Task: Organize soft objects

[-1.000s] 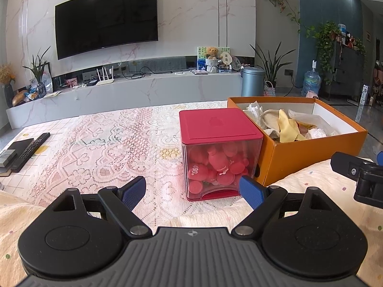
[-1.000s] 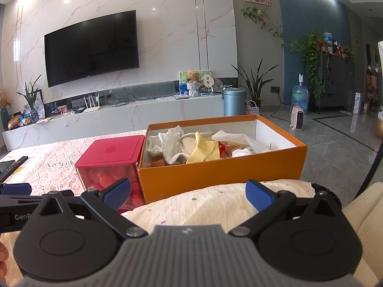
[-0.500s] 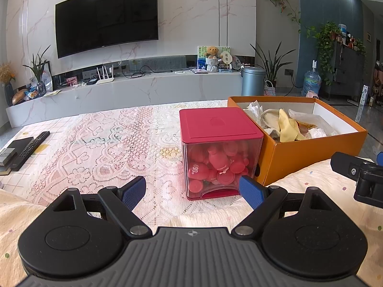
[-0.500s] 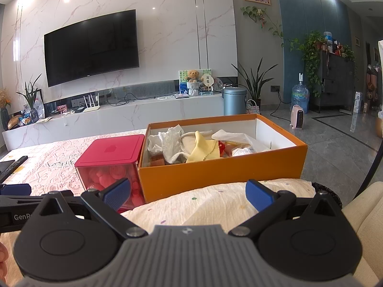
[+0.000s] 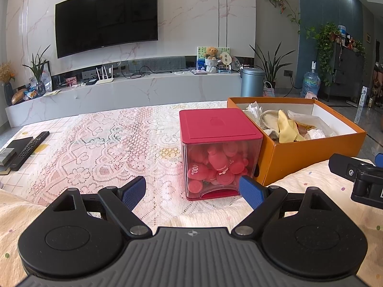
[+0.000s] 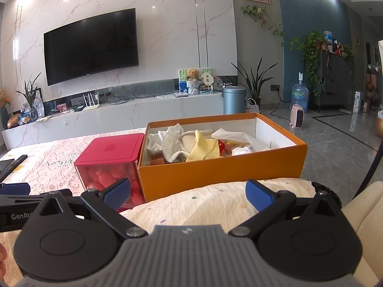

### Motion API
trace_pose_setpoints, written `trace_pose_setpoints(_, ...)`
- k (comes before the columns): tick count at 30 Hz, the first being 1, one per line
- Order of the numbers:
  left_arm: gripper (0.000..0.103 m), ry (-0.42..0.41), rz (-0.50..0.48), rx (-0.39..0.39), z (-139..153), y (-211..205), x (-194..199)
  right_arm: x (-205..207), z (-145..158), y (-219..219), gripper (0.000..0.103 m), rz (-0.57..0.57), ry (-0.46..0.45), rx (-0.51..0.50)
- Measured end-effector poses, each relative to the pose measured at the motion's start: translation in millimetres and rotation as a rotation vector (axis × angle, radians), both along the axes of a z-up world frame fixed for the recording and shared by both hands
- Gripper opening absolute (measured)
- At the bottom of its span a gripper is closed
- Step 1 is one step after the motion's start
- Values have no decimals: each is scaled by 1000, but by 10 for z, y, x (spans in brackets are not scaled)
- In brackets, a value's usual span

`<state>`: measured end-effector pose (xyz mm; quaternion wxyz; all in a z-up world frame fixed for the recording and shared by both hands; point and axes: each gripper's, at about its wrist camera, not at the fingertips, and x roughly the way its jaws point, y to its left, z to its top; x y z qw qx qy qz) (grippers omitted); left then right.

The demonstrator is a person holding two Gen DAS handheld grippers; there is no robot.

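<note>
Lace-covered table (image 5: 100, 143), orange box (image 6: 222, 169) touching red container (image 5: 220, 153), both grippers' fingers spread, empty.

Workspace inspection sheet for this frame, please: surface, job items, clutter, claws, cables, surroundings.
Surface: lace tablecloth on the table; a dotted cream blanket lies at the near edge.
Job's things: open orange box holding a yellow cloth, white bags and other soft pieces; red-lidded clear cube of red items touching its left side.
Clutter: remote control at the table's left edge.
Claws: left claw open, empty; right claw open, empty.
Cables: several on the TV console, none on the table.
Surroundings: wall TV, grey bin, water jug.
</note>
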<state>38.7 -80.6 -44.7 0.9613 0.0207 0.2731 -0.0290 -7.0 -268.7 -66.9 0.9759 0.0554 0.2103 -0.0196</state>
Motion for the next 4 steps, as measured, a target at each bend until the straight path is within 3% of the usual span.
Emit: trace_pose_setpoints(4,103,1,5,-6,1,3,5,0,-2,2,100,0,1,0)
